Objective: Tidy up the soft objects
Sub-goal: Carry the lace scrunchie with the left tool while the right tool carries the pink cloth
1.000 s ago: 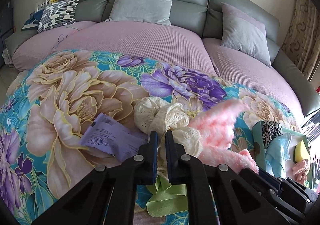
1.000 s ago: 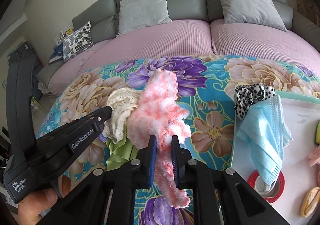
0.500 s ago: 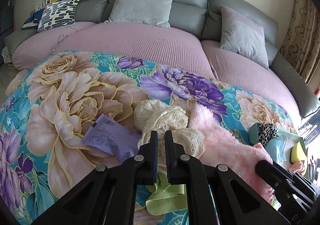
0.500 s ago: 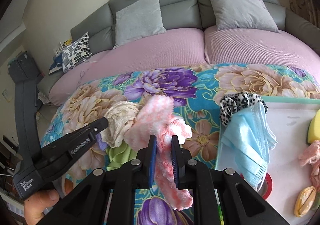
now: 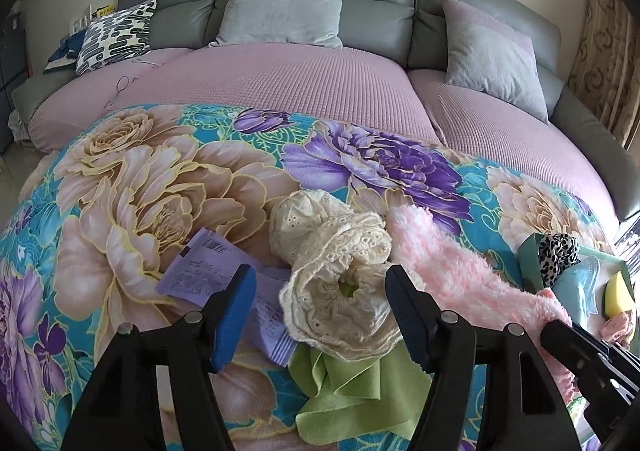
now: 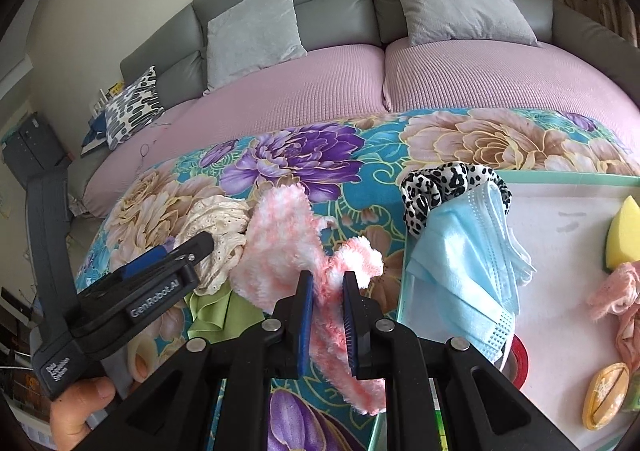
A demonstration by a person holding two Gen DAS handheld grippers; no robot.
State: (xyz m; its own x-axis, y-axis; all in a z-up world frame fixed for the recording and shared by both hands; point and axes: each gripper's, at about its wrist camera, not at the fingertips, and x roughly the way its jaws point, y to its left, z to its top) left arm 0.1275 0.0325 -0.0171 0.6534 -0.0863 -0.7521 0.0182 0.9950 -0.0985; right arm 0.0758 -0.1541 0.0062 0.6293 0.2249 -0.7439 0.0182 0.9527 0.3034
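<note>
Over floral blanket [image 5: 132, 187], left gripper [image 5: 320, 291] is opening; right gripper [image 6: 326, 287] pinches pink cloth [image 6: 280, 243].

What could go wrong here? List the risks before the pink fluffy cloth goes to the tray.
1. The pink fluffy cloth touches the cream lace fabric; pulling with the right gripper may drag the lace along.
2. The blue face mask and leopard scrunchie drape over the tray rim and could be knocked off.
3. The left gripper, opening around the lace, may also snag the green cloth.
</note>
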